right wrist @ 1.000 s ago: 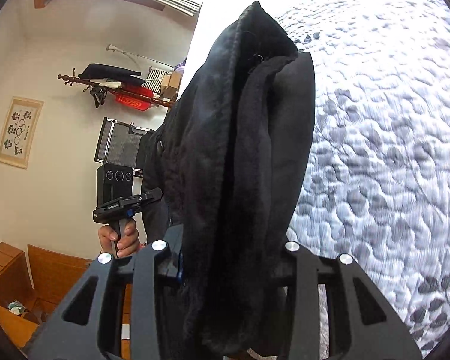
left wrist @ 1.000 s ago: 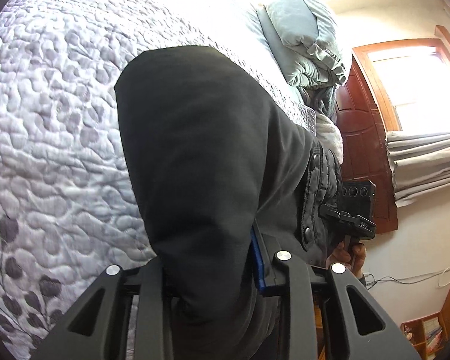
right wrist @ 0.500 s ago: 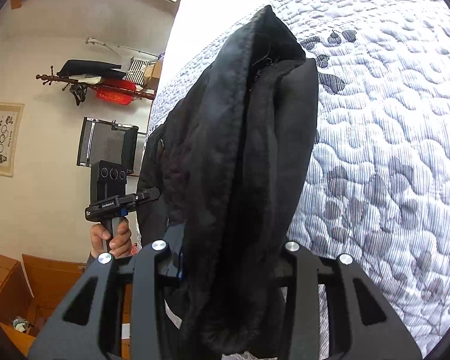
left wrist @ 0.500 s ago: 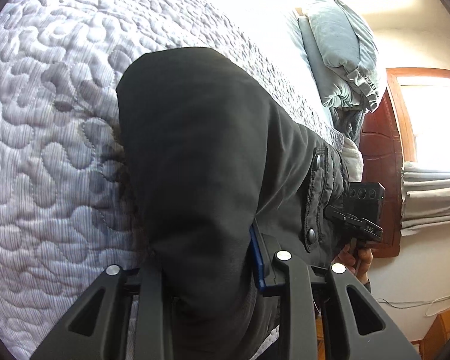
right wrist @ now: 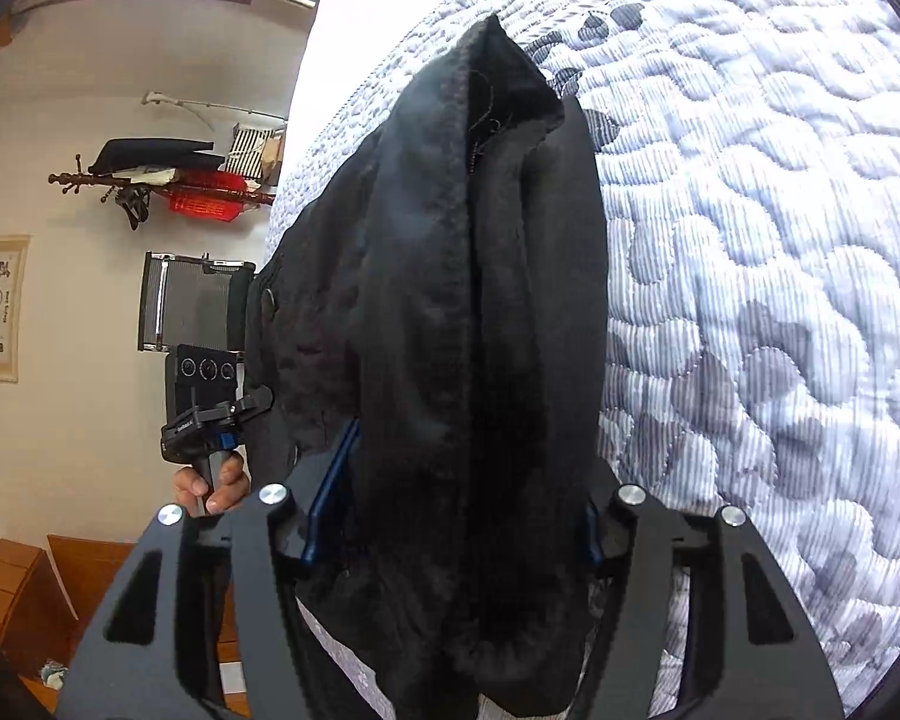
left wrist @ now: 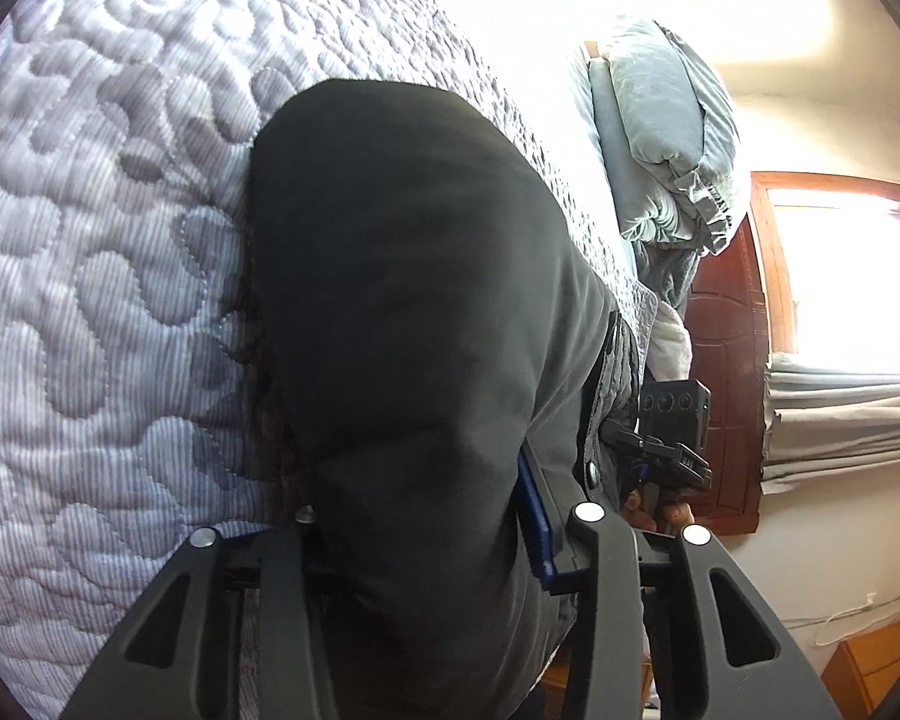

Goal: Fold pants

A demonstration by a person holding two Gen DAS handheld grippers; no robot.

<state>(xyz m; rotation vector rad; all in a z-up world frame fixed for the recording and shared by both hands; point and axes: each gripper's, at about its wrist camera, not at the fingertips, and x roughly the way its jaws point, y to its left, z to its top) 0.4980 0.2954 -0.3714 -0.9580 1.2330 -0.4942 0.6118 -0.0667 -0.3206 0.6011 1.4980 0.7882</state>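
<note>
The pants (left wrist: 426, 324) are pinched at one end between the fingers of the left gripper (left wrist: 426, 546) and at the other between the fingers of the right gripper (right wrist: 450, 516), both clamped on thick folds of dark cloth. The fabric stretches between the two tools, close over a quilted bedspread (left wrist: 102, 252); whether it touches the quilt cannot be told. Past the cloth, each view shows the opposite tool in the person's hand. Grey pillows (left wrist: 660, 138) lie at the bed's far end, beside a wooden window frame (left wrist: 768, 276).
</note>
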